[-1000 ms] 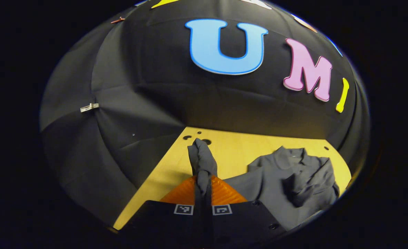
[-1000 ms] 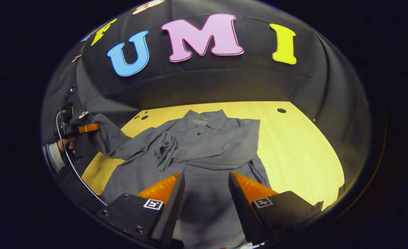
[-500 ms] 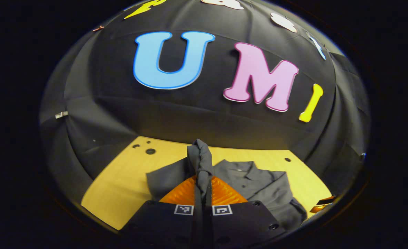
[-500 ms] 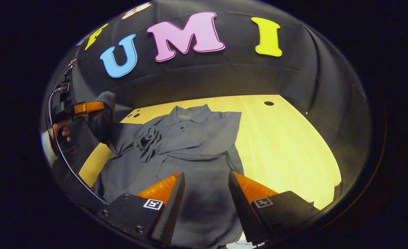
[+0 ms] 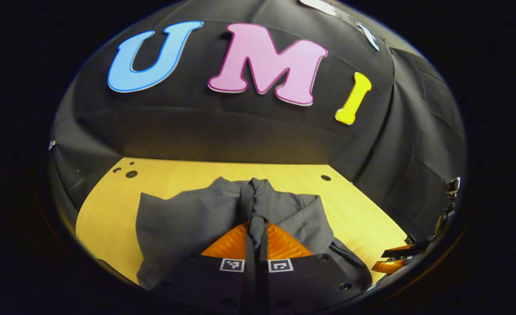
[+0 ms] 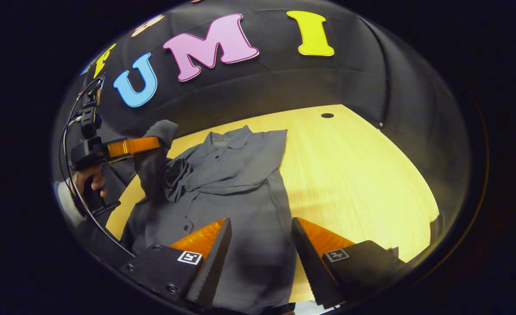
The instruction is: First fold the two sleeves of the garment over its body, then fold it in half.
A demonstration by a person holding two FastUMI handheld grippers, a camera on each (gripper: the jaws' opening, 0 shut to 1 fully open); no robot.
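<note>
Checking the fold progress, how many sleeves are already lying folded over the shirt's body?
1: the right sleeve lies across the chest. The left sleeve is lifted, pinched in the left hand-held gripper, not yet laid down.

A recording booth: black cloth walls (image 5: 223,131) enclose a pale wooden surface (image 6: 354,175) with drilled holes.

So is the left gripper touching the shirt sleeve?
Touching. In the left gripper view the left gripper is shut on the sleeve, whose cloth bunches up between its fingers.
</note>
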